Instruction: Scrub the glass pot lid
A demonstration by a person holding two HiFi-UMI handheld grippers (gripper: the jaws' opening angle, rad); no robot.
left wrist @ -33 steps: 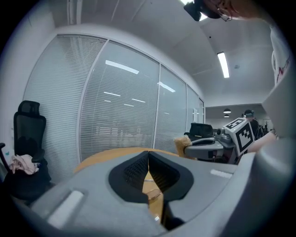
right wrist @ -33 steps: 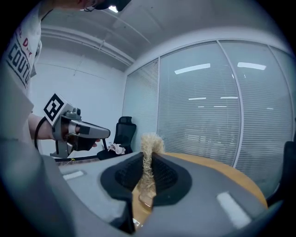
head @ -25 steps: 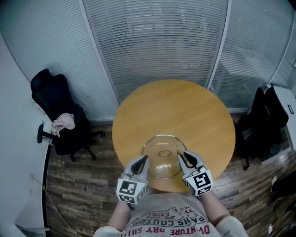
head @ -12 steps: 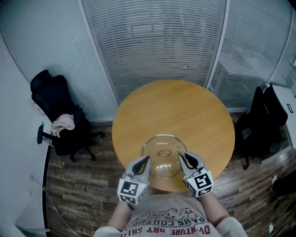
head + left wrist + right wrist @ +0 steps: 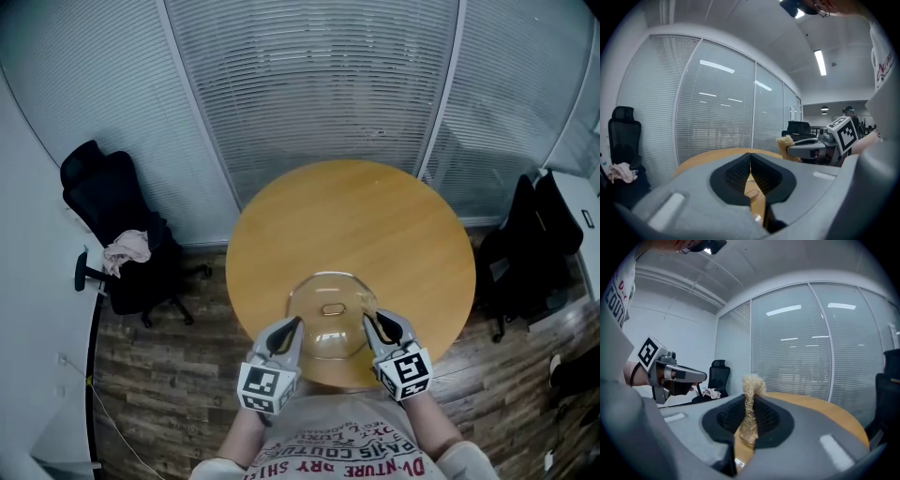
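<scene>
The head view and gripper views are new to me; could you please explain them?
A person holds a two-jaw gripper in each hand. The head view looks down from a camera on their head: the left gripper and right gripper flank a glass lid lying on a round wooden table. The other two pictures come from cameras riding on each gripper, looking along its jaws. The right gripper is shut on a tan scrubber; the left gripper's jaws are together, empty.

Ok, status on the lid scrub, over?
Left gripper shut, empty. Right gripper shut on tan scrubber. Glass pot lid handle-up on wooden table, between grippers. Nothing blocking.
</scene>
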